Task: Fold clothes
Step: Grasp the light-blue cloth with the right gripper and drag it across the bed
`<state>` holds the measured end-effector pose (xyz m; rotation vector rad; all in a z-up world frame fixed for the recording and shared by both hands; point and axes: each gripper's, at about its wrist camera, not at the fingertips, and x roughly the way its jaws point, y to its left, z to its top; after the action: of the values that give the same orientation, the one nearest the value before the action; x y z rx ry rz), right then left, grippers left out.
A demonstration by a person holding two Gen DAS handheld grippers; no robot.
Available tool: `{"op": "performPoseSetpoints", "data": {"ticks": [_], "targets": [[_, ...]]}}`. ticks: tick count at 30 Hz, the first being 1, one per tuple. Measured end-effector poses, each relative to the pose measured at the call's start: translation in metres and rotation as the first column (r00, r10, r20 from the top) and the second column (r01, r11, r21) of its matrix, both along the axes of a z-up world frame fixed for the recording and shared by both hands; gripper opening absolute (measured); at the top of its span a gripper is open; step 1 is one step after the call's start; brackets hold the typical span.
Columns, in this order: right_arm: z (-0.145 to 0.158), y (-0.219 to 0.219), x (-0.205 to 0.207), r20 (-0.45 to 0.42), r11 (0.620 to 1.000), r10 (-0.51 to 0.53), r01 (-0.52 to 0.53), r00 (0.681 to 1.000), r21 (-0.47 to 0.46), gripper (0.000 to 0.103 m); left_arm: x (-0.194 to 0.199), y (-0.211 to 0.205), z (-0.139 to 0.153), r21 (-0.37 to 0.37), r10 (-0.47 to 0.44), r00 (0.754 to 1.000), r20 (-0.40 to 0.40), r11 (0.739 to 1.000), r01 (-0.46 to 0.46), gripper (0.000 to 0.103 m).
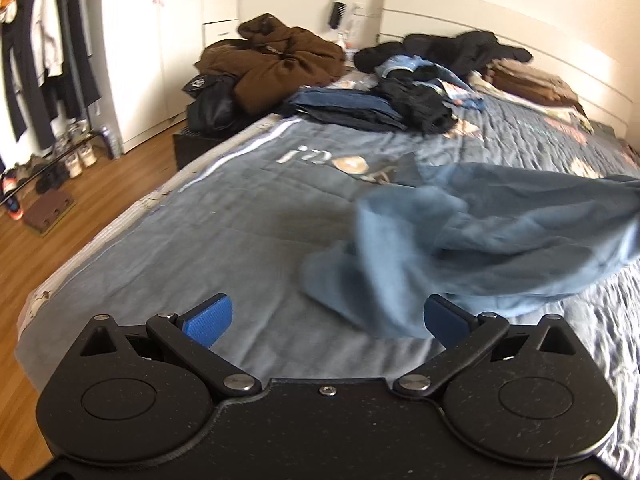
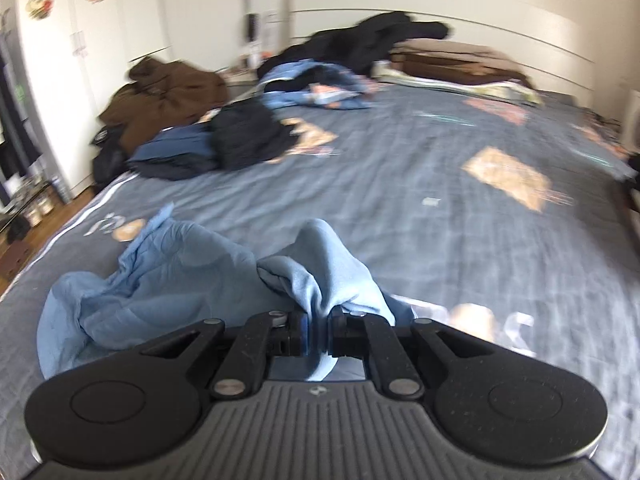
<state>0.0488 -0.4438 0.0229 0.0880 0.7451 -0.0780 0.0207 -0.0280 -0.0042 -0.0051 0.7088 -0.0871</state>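
While bunched, light-blue garment (image 2: 168, 276) between right fingers (image 2: 298, 334)

bare bedspread (image 1: 224, 216) ahead; clothes pile (image 1: 360, 104) beyond

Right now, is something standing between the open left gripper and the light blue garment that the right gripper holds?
Nothing visible does. The left gripper is open just before the light blue garment, with only bare bedspread between. The right gripper is shut on the cloth.
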Motion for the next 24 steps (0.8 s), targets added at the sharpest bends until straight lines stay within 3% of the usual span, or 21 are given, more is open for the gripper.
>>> {"op": "performPoseSetpoints", "data": {"ticks": [6,13,16,20,24], "targets": [[0.008,-0.078,-0.055,-0.023,0.989,-0.139,0.138,0.990,-0.042,0.008,-0.021,-0.036,-0.005,0.055,-0.078,0.997,0.004,0.995,0.078,0.103],[0.016,-0.144,-0.111,-0.010,0.955,-0.288,0.286,0.958,-0.082,0.008,-0.050,-0.071,-0.008,0.061,-0.148,0.989,0.000,0.987,0.148,0.103],[0.003,-0.154,-0.122,-0.091,0.951,-0.297,0.285,0.951,-0.122,0.012,-0.068,-0.086,-0.013,0.073,-0.190,0.982,-0.006,0.979,0.190,0.103],[-0.016,-0.150,-0.140,-0.117,0.938,-0.311,0.285,0.943,-0.197,0.031,-0.092,-0.110,-0.014,0.084,-0.243,0.970,0.004,0.967,0.242,0.103],[-0.017,-0.143,-0.168,-0.089,0.960,-0.262,0.250,0.961,-0.128,0.059,-0.110,-0.128,-0.013,0.062,-0.270,0.962,0.026,0.961,0.268,0.103]]}}
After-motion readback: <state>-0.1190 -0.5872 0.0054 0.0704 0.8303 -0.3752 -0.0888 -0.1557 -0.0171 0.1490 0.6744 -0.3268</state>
